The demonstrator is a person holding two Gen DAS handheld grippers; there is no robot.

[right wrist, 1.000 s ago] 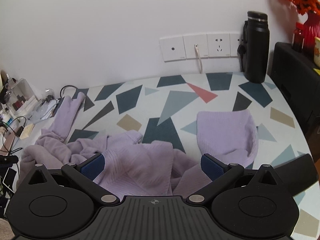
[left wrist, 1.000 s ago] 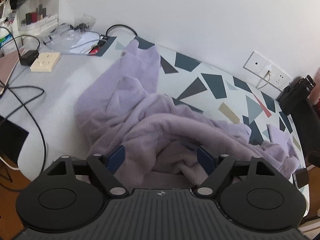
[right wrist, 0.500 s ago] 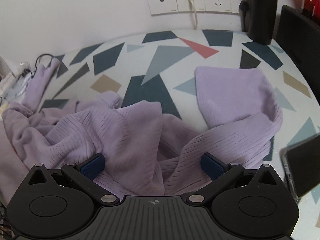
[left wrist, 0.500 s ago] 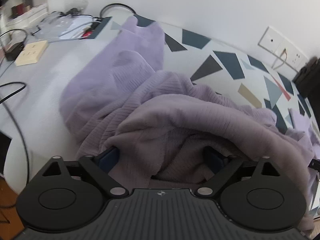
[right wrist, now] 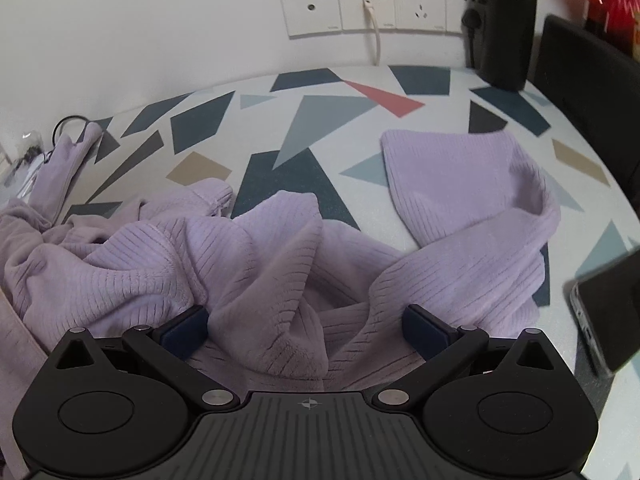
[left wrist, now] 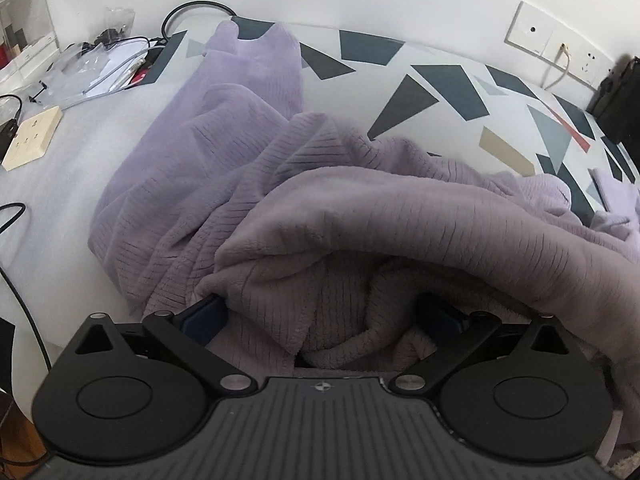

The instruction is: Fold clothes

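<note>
A crumpled lilac sweater [left wrist: 304, 184] lies heaped on the patterned tabletop [right wrist: 320, 120], one sleeve stretched toward the wall [left wrist: 256, 60] and another spread flat toward the black bottle [right wrist: 505, 24]. The left gripper [left wrist: 320, 312] is low over the heap, its fingers [left wrist: 204, 314] opening to their widest; folds of knit bunch between them, not pinched. The right gripper [right wrist: 306, 326] hovers over the near edge of the sweater, fingers [right wrist: 424, 330] spread wide, cloth between but ungripped. A phone [right wrist: 608, 312] lies at the right.
</note>
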